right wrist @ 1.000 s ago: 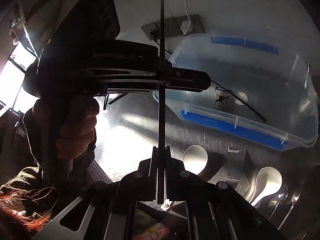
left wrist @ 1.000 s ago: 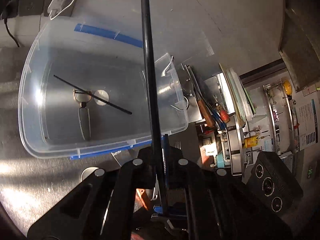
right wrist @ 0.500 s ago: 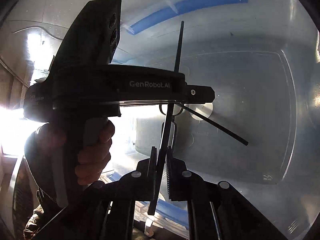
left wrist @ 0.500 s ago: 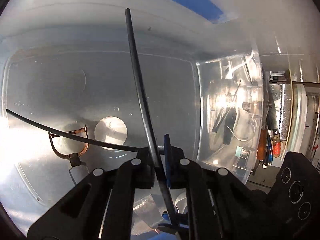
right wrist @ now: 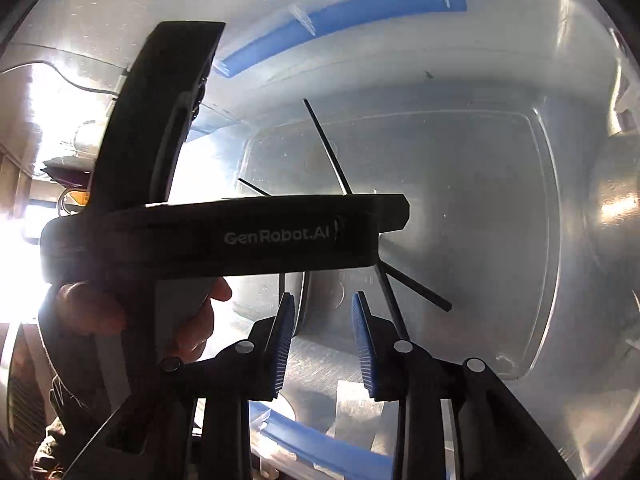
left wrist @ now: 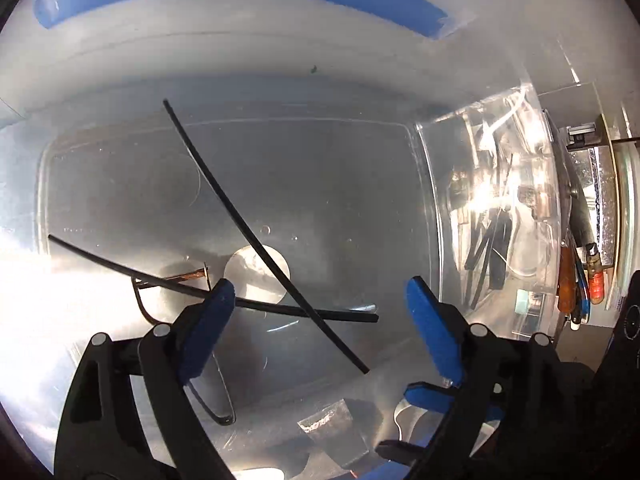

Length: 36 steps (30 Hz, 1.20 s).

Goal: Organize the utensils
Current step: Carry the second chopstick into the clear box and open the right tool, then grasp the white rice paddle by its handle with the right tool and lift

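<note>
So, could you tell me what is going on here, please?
A person holds a gripper in each hand over a clear plastic bin. Two black chopsticks lie crossed on its floor, one over the other, near a peeler. The left gripper and right gripper are both opening, with nothing between their jaws.

One marking could be read: "GenRobot.AI" in pale letters along the black body of the left tongs [right wrist: 224,236], crossing the middle of the right wrist view. Nothing else was legible.
</note>
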{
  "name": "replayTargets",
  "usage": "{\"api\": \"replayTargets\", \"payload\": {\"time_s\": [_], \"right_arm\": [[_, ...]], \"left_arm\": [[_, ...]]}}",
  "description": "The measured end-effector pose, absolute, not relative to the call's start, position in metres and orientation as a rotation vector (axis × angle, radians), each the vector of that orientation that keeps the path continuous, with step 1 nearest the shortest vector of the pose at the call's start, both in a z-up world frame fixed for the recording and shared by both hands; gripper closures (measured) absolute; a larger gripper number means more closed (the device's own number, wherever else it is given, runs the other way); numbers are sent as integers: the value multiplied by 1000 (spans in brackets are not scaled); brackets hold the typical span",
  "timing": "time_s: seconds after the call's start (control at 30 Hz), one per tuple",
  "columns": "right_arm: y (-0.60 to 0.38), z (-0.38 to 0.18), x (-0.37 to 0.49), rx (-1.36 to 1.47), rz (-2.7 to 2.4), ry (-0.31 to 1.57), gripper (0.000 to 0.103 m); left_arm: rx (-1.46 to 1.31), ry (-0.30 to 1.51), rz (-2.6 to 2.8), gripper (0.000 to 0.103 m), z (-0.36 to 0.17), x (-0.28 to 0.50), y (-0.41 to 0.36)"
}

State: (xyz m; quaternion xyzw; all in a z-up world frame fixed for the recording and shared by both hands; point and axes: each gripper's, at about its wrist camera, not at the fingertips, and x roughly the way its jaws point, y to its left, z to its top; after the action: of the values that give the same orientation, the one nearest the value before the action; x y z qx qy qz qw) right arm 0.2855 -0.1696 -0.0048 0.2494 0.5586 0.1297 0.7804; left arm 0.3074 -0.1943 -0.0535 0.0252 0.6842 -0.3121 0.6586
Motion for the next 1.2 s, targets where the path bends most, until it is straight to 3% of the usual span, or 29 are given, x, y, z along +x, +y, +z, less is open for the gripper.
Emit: {"api": "replayTargets", "payload": {"time_s": [0.13,0.2,0.33,0.5,0.6,0.77,0.93,1.2], "right_arm": [[-142,52,206,467,407,1032,69],[-118,66,163,418,474,989,60],[-54,30,114,367,505,1106,55],[5,-73,99,427,449,1374,55],[22,-111,100,457,416,1430,55],[32,-135,102,470,309,1472,54],[40,-171,105,475,251,1510,54],[24,-156,108,600,210,1450,52]], "left_arm": [[33,1443,-845,20,10,264,-164],[-9,1368,-925,19,43,238,-134],[-72,1288,-1012,15,69,188,-79],[-93,1382,-1019,15,32,132,-25],[-145,1510,-1011,15,-8,124,-4],[-271,1690,-965,15,-65,118,26],[-398,1761,-830,15,-96,125,56],[-496,1792,-762,15,-112,128,77]]}}
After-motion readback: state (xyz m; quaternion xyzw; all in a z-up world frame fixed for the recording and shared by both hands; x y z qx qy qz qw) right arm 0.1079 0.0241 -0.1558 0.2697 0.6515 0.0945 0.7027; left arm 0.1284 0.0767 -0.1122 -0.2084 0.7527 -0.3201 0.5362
